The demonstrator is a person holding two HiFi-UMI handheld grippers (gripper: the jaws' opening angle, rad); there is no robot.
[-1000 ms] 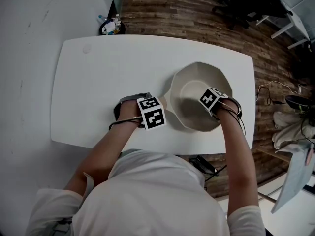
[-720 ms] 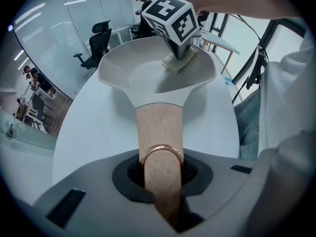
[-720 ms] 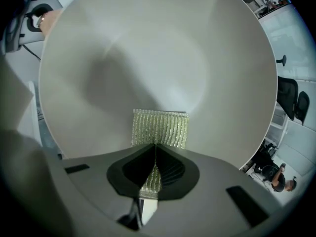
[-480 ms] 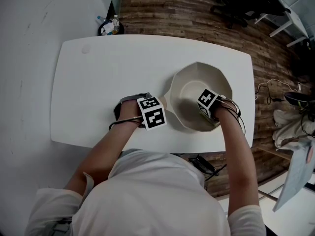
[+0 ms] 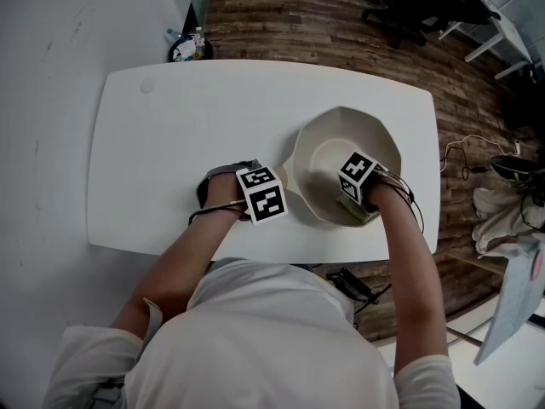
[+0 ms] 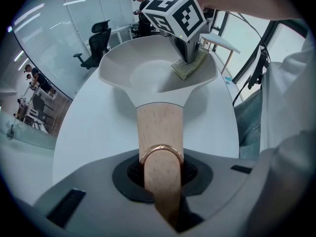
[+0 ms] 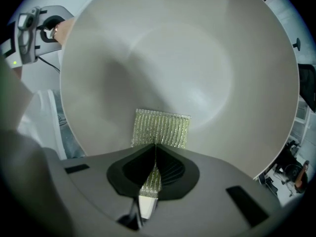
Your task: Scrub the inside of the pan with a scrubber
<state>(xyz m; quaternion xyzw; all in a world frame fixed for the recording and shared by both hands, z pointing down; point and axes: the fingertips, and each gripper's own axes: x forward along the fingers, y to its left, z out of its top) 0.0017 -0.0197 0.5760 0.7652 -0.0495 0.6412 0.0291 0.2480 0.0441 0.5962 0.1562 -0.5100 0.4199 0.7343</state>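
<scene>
Inside cream pan (image 5: 327, 153): perhaps metallic scrubber (image 7: 161, 128).

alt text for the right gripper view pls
The right gripper is shut on a yellow-green scrubber, whose free end lies against the near inner wall of a cream pan that fills most of the view.

A white table (image 5: 187, 126) stands on wooden floor (image 5: 289, 24), office chairs (image 5: 430, 2) beyond.

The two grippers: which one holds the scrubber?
The right gripper holds the scrubber, set against the inner wall of the pan. The left gripper is shut on the wooden handle instead.
</scene>
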